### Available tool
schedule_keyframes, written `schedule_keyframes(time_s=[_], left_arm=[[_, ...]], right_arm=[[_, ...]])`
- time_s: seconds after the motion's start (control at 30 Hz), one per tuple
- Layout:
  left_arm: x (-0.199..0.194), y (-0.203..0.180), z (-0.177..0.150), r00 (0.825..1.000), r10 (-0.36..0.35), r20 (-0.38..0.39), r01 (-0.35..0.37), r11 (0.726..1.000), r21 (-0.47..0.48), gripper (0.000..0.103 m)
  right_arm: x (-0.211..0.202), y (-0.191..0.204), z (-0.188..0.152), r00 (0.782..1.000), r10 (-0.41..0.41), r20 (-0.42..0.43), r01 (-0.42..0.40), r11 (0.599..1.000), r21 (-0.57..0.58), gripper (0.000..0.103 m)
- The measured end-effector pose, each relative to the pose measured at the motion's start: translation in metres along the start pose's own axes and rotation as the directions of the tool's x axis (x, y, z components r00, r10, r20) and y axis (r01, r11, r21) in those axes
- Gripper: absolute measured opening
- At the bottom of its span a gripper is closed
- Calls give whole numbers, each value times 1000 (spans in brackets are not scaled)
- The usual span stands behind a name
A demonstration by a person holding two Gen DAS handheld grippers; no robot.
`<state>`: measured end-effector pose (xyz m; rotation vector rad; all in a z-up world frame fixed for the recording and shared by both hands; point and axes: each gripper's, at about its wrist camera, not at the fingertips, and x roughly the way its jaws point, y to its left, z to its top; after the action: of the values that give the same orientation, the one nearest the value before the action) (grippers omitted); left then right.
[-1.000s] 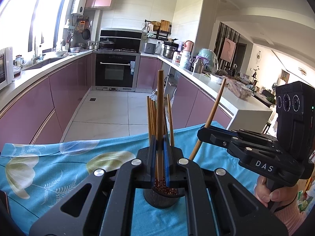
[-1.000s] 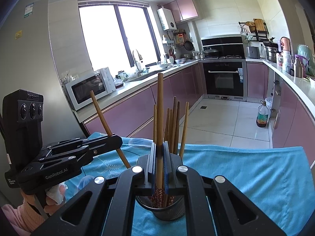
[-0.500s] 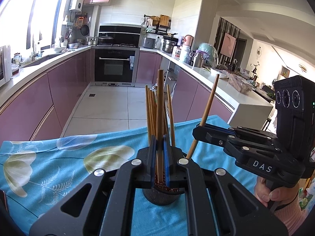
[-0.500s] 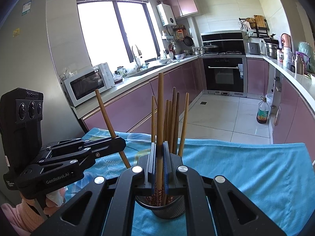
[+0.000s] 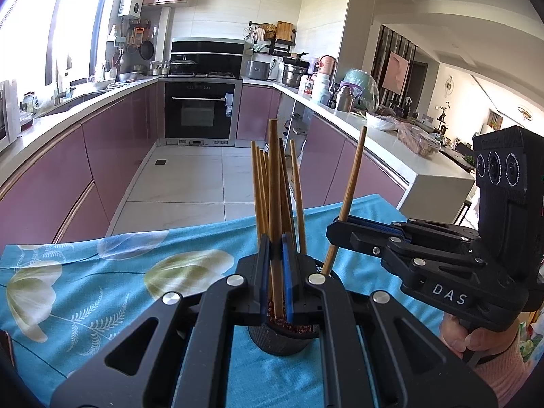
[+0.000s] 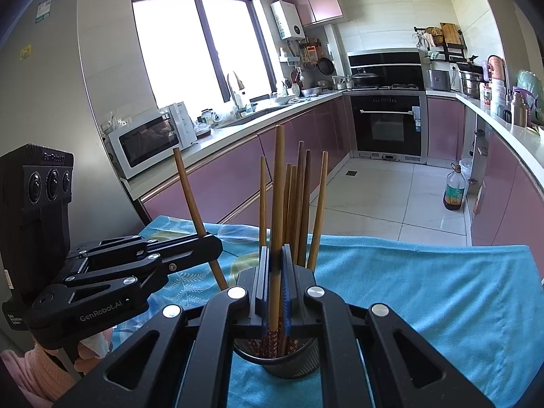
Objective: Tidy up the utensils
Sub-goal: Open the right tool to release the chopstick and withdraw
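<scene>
— What has your left claw [image 5: 276, 272] got?

— My left claw is clamped on one wooden chopstick [image 5: 274, 204]. It stands nearly upright between the blue pads, its patterned lower end down inside the dark mesh holder [image 5: 278, 341].

— And the right?

— My right claw [image 6: 275, 278] is pinched on a second chopstick [image 6: 278, 204] in the same way, upright, with its red-patterned end inside the holder's rim. From my left camera I see that stick leaning, tip pointing up and right, its foot at the holder's edge.

— Where does the holder sit?

— On the tabletop, on a blue cloth [image 5: 102, 292] printed with pale flowers, right below both claws. Several more chopsticks [image 6: 299, 210] stand in it, fanned out a little, tops above my pads.

— How do the claws lie to each other?

— They come at the holder from either side, tips near but apart. My right hand [image 5: 476, 335], in a pink sleeve, grips its handle low at the edge of the left view.
</scene>
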<state>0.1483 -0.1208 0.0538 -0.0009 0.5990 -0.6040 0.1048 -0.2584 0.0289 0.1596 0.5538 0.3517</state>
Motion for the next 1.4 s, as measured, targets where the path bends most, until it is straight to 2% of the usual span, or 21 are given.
schedule_keyframes(time_s=[1.03,1.4], left_arm=[[37,2,15,998,12,-60,-11,1000,11,8],[46,6,11,996,13,-83,-13,1000,2,9]], right_arm=[[17,-5,5,1000,7,-23,-6,1000,16,6],[20,-7,4,999,14,-30,-13,999,32,7]])
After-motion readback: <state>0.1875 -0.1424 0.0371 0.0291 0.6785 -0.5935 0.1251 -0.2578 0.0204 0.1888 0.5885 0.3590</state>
